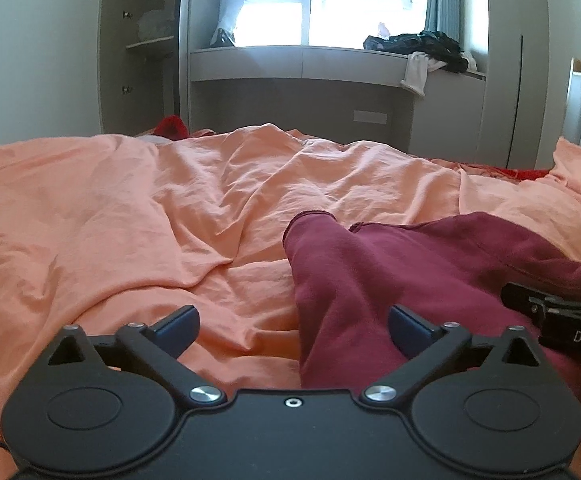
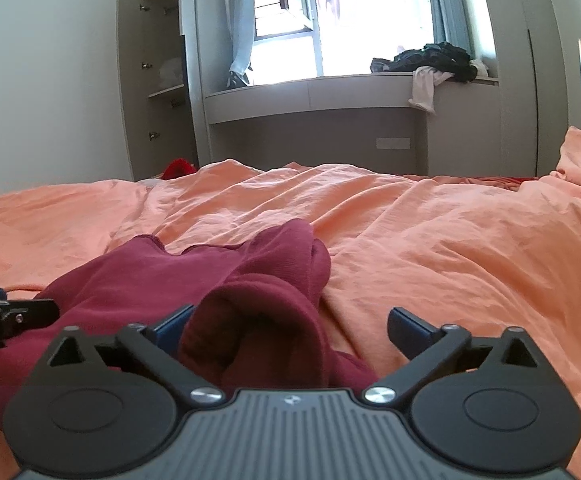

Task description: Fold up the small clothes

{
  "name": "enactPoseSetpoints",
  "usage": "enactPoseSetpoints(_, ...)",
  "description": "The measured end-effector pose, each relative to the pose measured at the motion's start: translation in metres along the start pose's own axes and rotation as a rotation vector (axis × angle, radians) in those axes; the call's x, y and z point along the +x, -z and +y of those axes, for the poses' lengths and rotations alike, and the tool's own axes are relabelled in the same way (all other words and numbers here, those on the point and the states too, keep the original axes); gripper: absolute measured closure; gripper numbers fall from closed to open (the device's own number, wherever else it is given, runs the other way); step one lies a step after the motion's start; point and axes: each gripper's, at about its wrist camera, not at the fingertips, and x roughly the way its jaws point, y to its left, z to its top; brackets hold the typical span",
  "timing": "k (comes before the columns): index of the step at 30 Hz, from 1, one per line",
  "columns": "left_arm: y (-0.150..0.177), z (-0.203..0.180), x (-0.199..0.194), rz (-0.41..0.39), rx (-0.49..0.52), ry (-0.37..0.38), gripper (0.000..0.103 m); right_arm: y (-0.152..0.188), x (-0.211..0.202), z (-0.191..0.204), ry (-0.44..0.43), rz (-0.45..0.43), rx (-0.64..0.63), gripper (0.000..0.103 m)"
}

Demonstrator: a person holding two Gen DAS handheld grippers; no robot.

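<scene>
While both claws stand spread and empty, the left claw (image 1: 293,330) and right claw (image 2: 290,330) flank a crumpled maroon knit garment (image 1: 402,264) on the rumpled orange bed sheet (image 1: 130,216). Judged stage: pre-grasp; next, each must pinch a near edge. Its long axis runs away from the cameras, cuffs pointing toward the window.

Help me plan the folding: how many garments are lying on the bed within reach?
1: a maroon garment on the orange bedding, bunched between both open grippers. More clothes sit piled on the window ledge; others may be hidden.
</scene>
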Motion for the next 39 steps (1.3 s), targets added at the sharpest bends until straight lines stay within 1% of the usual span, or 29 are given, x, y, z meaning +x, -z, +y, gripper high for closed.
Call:
enactPoseSetpoints(5, -0.002, 0.001, -0.006, 0.009, -0.031, 0.005, 0.001, 0.001, -0.008, 0.000, -0.003, -0.015, 0.007, 0.000)
enactPoseSetpoints(9, -0.003, -0.004, -0.019, -0.023, -0.027, -0.002, 0.001, 0.000, -0.019, 0.000, 0.002, -0.048, -0.005, 0.000)
enactPoseSetpoints(19, -0.017, -0.008, -0.059, -0.114, -0.026, -0.023, 0.001, -0.008, -0.056, 0.001, -0.026, -0.181, -0.003, 0.000)
enactPoseSetpoints(25, -0.019, -0.010, -0.086, -0.168, -0.029, -0.029, 0.001, -0.011, -0.083, 0.004, -0.032, -0.279, -0.020, 0.000)
enactPoseSetpoints(31, -0.014, -0.011, -0.120, -0.246, -0.006, -0.044, 0.001, -0.008, -0.111, 0.007, -0.027, -0.377, -0.051, 0.000)
enactPoseSetpoints(35, -0.004, -0.009, -0.143, -0.294, -0.006, -0.046, 0.001, -0.002, -0.130, 0.008, -0.033, -0.407, -0.042, 0.000)
enactPoseSetpoints(39, 0.010, -0.007, -0.163, -0.315, -0.009, -0.031, 0.000, 0.006, -0.150, 0.007, -0.033, -0.436, -0.022, 0.000)
